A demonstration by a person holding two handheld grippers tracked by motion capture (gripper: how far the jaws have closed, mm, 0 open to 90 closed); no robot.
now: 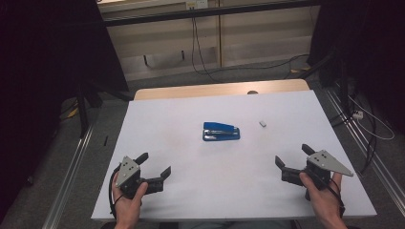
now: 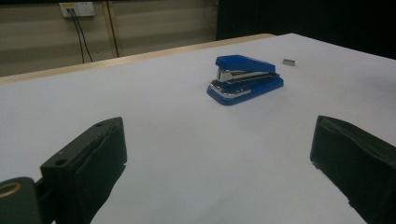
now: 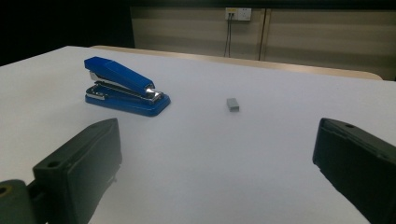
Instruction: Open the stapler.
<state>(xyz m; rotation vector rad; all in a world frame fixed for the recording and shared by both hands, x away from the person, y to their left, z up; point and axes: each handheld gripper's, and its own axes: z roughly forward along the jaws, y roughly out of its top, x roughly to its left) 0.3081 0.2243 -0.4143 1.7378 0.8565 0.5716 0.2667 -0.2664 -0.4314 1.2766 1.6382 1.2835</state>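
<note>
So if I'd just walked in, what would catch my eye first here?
Most likely the blue stapler, lying closed near the middle of the white table, with a small grey block a little to its right. Next, the two black grippers at the near edge: the left gripper and the right gripper, each held in a hand, jaws open and empty.

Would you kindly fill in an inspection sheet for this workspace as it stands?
Surface: white table, wooden strip along far edge.
Job's things: blue stapler near centre, closed; small grey staple block to its right, apart.
Clutter: nothing seen.
Grippers: left gripper and right gripper held near the front edge, jaws open, empty.
Cables: black leads hang from a wall socket; more on the floor at right.
Surroundings: dim room, panelled wall.
</note>
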